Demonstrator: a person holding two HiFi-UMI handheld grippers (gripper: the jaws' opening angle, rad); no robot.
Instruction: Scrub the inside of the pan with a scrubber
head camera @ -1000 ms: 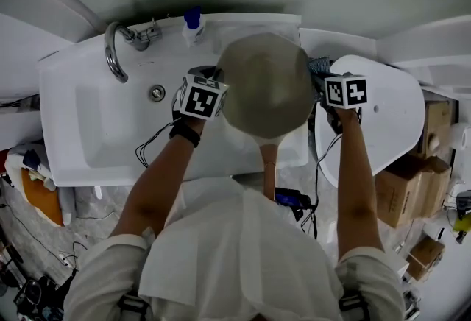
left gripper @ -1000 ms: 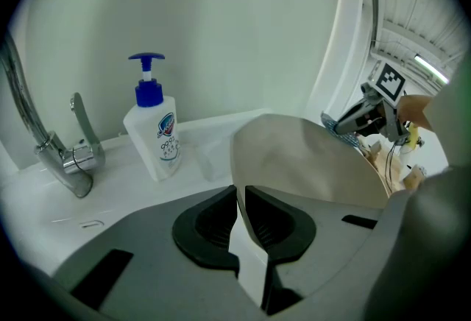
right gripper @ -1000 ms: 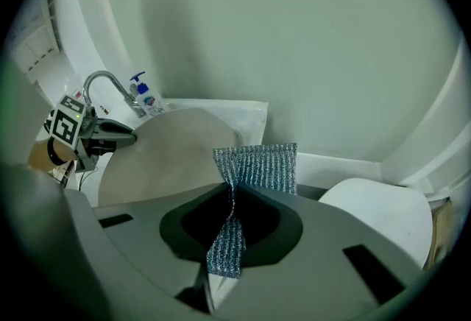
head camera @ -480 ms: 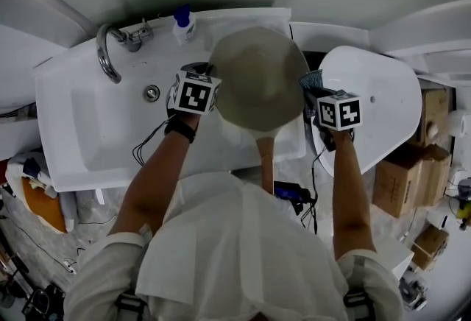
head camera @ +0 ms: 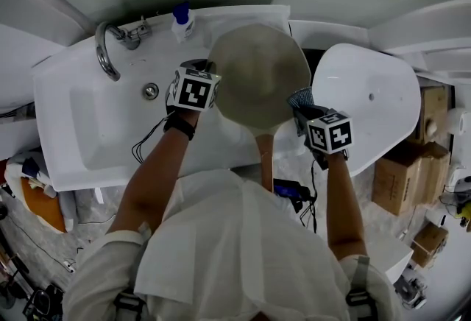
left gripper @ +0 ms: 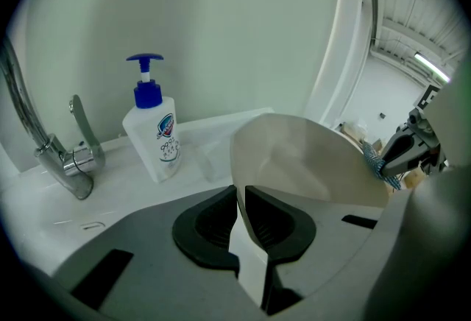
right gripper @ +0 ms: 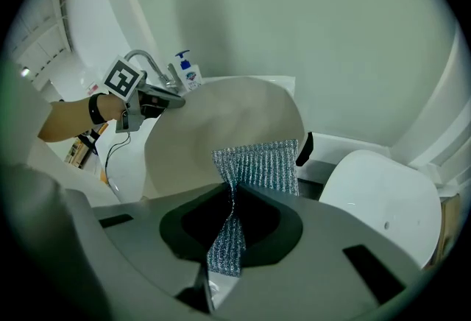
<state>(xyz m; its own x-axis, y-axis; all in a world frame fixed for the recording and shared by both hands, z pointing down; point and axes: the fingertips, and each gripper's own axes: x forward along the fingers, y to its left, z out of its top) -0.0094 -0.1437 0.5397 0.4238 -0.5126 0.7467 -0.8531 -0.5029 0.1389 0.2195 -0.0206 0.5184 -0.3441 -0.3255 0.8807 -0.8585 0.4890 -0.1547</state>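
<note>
Over the right end of the sink [head camera: 88, 135], I hold the pan [head camera: 257, 76] tilted, its handle [head camera: 266, 157] pointing back to me at 6 o'clock. My left gripper [left gripper: 239, 198] is clamped on the pan's rim at 9 o'clock, pads pressed to either side of the thin edge, and it has not shifted in the last second. The soap bottle [left gripper: 153, 128] and faucet [head camera: 107, 54] stand beyond it, around 10 and 11 o'clock.

What has changed is on the right. My right gripper [right gripper: 229, 194], jaws pinched on the scrubber [right gripper: 257, 165], was beside the pan at 3 o'clock a second ago. It has since slid along the rim toward me and now sits near 4 o'clock, between the pan and the white oval top [head camera: 375, 106]. The mesh fans out above the jaws, just at the pan's edge. I cannot tell whether it touches the metal.

I judge this to be a sweep around the edge or a repositioning, not a stroke across the middle. The pan is steady and the scrubber firmly held, so what remains is to bring the mesh over the rim and press it on the inner face.
</note>
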